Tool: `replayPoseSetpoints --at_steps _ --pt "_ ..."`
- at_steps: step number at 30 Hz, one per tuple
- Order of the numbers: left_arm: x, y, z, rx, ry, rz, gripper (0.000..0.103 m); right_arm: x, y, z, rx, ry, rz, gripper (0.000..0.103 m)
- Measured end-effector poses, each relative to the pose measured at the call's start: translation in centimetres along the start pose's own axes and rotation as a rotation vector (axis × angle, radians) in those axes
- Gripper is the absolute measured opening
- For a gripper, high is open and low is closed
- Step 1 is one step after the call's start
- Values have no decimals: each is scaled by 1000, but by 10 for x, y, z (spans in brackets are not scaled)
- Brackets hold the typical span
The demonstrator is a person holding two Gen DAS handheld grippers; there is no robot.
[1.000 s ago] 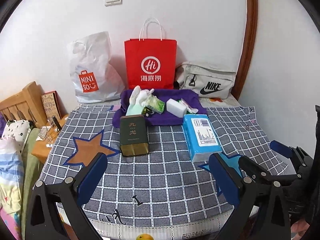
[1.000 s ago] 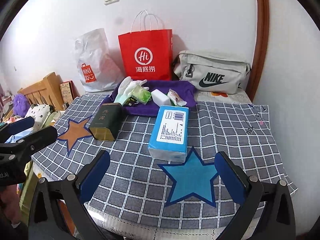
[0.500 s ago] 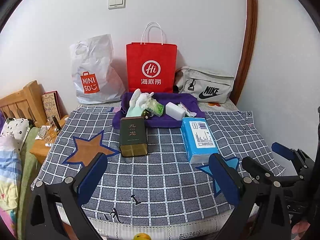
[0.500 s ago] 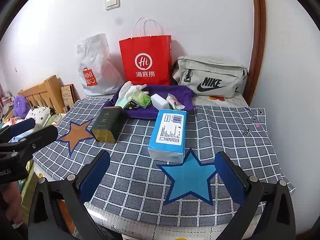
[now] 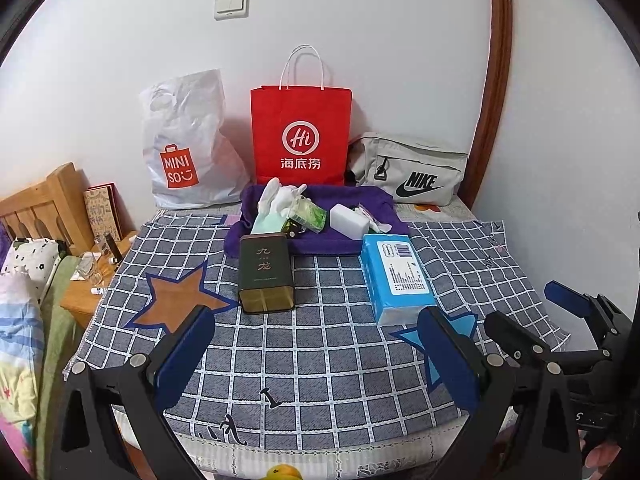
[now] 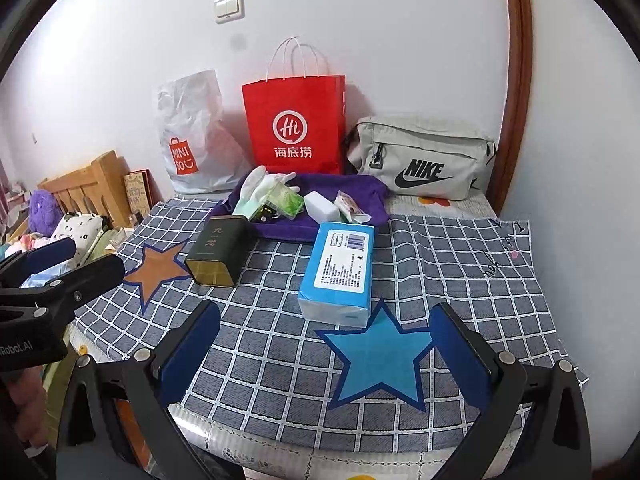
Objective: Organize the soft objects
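Observation:
A blue tissue pack (image 5: 396, 280) (image 6: 340, 270) lies on the checked cloth, beside a dark green tin (image 5: 265, 278) (image 6: 216, 252). Behind them a purple cloth tray (image 5: 372, 200) (image 6: 360, 192) holds a pale glove (image 5: 274, 206) (image 6: 256, 188), a green packet (image 5: 310, 216) (image 6: 286, 200), a white block (image 5: 348, 220) (image 6: 322, 206) and a small wrapper. My left gripper (image 5: 316, 348) hovers open above the near edge of the cloth with nothing between its fingers. My right gripper (image 6: 324, 340) is open too, over the blue star, short of the tissue pack.
Against the wall stand a white Miniso bag (image 5: 188, 148), a red paper bag (image 5: 300, 132) and a grey Nike bag (image 5: 412, 170). A wooden headboard (image 5: 36, 204) and a small stand with bottles (image 5: 96, 276) sit at the left. The table edge is just below both grippers.
Both grippers have drawn back and risen, so the objects look smaller and more of the wall and light switch shows. Nothing on the cloth has moved.

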State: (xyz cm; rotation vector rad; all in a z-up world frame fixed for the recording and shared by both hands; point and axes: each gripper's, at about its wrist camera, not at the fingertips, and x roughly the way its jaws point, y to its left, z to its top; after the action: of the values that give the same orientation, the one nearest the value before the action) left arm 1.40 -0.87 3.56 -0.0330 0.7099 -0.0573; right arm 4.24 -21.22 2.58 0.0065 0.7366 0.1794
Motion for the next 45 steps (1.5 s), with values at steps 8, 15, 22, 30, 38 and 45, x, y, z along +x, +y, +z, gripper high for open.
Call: replayPoseSetpoints --at_steps 8,15,22,30,38,45 --pt "-1 -2 0 2 -1 -4 102 -2 -1 1 3 -3 3 103" --pt "-2 -5 0 7 -2 -9 102 -3 -2 1 4 -3 5 103" --pt "-2 -5 0 5 -2 -9 102 -3 -2 0 5 -4 6 103" --pt "-3 -4 0 5 -1 -9 102 -4 -2 1 3 -4 7 103" --pt "-3 -4 0 7 -2 -9 102 -4 -2 1 3 -5 10 103" --pt "-3 -4 0 6 -3 -10 102 -5 -2 1 3 -6 11 103"
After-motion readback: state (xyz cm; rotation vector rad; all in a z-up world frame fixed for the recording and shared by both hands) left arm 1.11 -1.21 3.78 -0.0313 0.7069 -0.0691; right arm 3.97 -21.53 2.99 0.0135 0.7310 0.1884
